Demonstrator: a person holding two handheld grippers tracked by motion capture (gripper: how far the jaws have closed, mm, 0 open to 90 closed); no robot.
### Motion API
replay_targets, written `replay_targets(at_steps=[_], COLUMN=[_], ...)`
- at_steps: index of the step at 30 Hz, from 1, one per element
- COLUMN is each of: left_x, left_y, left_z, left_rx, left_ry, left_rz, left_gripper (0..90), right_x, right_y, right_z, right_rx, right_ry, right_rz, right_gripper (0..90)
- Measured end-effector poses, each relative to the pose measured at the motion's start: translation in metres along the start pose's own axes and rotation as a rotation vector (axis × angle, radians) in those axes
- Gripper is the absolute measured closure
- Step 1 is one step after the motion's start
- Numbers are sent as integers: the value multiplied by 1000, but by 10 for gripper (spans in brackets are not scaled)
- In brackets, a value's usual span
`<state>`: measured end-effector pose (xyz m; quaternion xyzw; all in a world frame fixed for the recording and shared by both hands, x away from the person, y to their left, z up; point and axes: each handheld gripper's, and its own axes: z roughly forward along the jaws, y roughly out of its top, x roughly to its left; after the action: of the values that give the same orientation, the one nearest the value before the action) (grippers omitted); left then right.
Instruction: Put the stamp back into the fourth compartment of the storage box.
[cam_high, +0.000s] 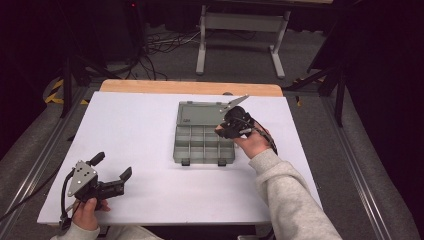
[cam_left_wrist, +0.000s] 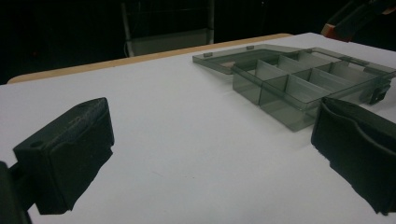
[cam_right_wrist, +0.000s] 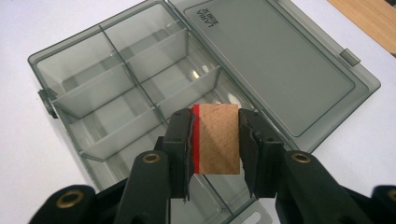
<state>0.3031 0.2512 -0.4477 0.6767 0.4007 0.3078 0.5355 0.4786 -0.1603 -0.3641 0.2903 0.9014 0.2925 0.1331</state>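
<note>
Wooden block held over the open box, ready to be placed.

Nearest, well clear of the box (cam_high: 204, 135), the left tool (cam_high: 111, 172) hovers with jaws spread wide, holding nothing. Over the box's right-hand compartments, the right tool (cam_right_wrist: 215, 140) clamps a wooden block (cam_right_wrist: 217, 139) with a red edge. Beyond it the lid (cam_right_wrist: 266, 60) lies flat on the tabletop (cam_high: 135, 130). Likely next: lower the block squarely between the dividers, then release.

High overhead and both claw cameras share the compartment box (cam_high: 205, 134).

Left hand-held gripper (cam_left_wrist: 205, 154), jaws wide apart, low over white tabletop (cam_left_wrist: 187, 140), open grey compartment box (cam_left_wrist: 299, 88) beyond.
</note>
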Motion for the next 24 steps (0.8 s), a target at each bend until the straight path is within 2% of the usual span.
replay_targets(at_steps=[24], left_x=[0], left_y=[-1], left_z=[1], left_rx=[6], left_ry=[-1], left_rz=[-7], left_gripper=[1], right_x=[-17], right_y=[-9], right_z=[21], right_rx=[87], right_ry=[-14], right_rz=[48], right_gripper=[663])
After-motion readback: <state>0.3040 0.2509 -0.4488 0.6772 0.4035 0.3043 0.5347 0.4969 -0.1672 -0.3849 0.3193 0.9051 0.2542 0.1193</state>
